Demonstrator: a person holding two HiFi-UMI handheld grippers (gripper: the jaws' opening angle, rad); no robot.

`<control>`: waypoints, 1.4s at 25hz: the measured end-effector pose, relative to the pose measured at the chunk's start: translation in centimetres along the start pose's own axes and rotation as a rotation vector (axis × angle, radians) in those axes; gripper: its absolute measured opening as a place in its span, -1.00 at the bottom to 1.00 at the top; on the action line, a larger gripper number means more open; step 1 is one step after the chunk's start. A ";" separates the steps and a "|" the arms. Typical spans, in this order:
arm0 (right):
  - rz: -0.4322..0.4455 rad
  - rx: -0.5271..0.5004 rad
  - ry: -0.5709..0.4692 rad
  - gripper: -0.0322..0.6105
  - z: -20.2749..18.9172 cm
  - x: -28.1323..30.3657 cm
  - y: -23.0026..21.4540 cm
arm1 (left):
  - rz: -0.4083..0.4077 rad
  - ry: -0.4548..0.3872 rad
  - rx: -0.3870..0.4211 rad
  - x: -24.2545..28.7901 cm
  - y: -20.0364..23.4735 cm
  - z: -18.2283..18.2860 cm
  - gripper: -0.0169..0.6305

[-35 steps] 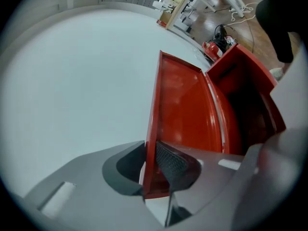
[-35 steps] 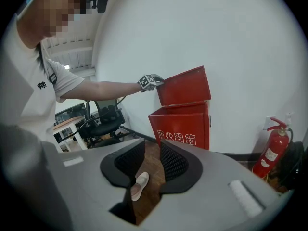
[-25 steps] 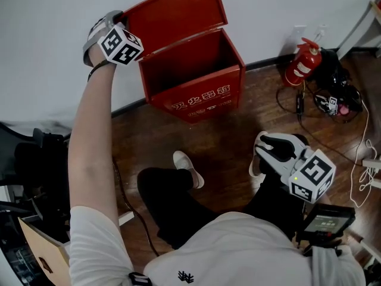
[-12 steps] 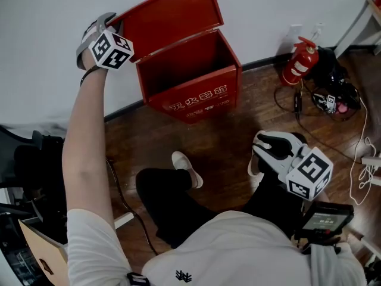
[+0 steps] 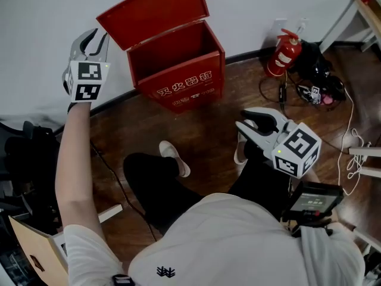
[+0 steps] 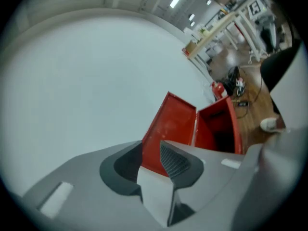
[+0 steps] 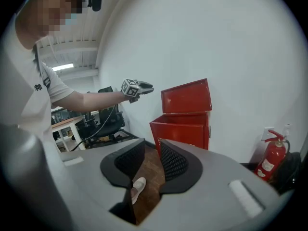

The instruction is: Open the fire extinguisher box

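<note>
The red fire extinguisher box (image 5: 181, 85) stands on the wood floor against the white wall. Its lid (image 5: 152, 11) is up and leans back on the wall, and the inside looks empty. My left gripper (image 5: 91, 39) is raised to the left of the lid, apart from it, open with nothing between its fingers. From the left gripper view the lid (image 6: 171, 126) and the box (image 6: 221, 129) lie beyond the left gripper (image 6: 151, 150). My right gripper (image 5: 253, 122) hangs open over my lap, well short of the box (image 7: 183, 129); floor shows between the fingers of the right gripper (image 7: 150, 153).
A red fire extinguisher (image 5: 283, 55) stands on the floor right of the box, with a tangle of cables (image 5: 312, 91) beside it. A desk leg (image 5: 342, 22) is at the far right. A black chair (image 5: 24, 154) and a cardboard sheet (image 5: 33, 252) sit at the left.
My left gripper has come off the lid's left corner and moved left and down. The lid stays up against the wall. The right gripper has hardly moved.
</note>
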State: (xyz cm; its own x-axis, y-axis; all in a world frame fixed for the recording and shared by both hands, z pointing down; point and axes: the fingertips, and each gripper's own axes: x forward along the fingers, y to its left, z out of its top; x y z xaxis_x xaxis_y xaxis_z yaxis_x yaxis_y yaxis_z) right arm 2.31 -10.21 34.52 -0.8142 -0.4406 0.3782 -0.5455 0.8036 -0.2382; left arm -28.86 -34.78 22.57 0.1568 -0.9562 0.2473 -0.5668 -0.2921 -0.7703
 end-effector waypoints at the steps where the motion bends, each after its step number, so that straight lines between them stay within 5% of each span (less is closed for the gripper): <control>1: 0.000 -0.003 0.000 -0.58 0.0 -0.1 0.2 | -0.017 -0.028 -0.052 -1.9 -1.0 0.5 -0.61; 8: -0.014 -0.028 -0.011 -0.58 1.3 -0.2 0.5 | -0.123 -0.220 -0.353 -13.3 -7.4 2.9 -0.68; 15: 0.005 -0.061 -0.067 -0.58 4.8 0.2 1.4 | -0.275 -0.312 -0.507 -20.8 -13.5 6.6 -0.72; 21: 0.032 -0.015 -0.082 -0.58 4.7 -0.9 2.9 | -0.465 -0.336 -0.590 -25.7 -19.7 8.9 -0.72; 25: 0.025 -0.056 -0.115 -0.58 4.6 -3.7 5.5 | -0.507 -0.387 -0.593 -30.8 -22.1 11.4 -0.72; 35: 0.031 -0.054 -0.094 -0.58 3.4 -4.8 6.8 | -0.567 -0.431 -0.639 -33.4 -24.4 13.4 -0.72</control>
State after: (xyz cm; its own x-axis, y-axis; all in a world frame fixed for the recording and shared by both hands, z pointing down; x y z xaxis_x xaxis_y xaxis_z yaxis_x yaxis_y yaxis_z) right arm 1.84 -3.96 28.04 -0.8468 -0.4492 0.2850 -0.5106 0.8366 -0.1985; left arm -9.42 4.03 25.25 0.7558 -0.6377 0.1488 -0.6293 -0.7701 -0.1044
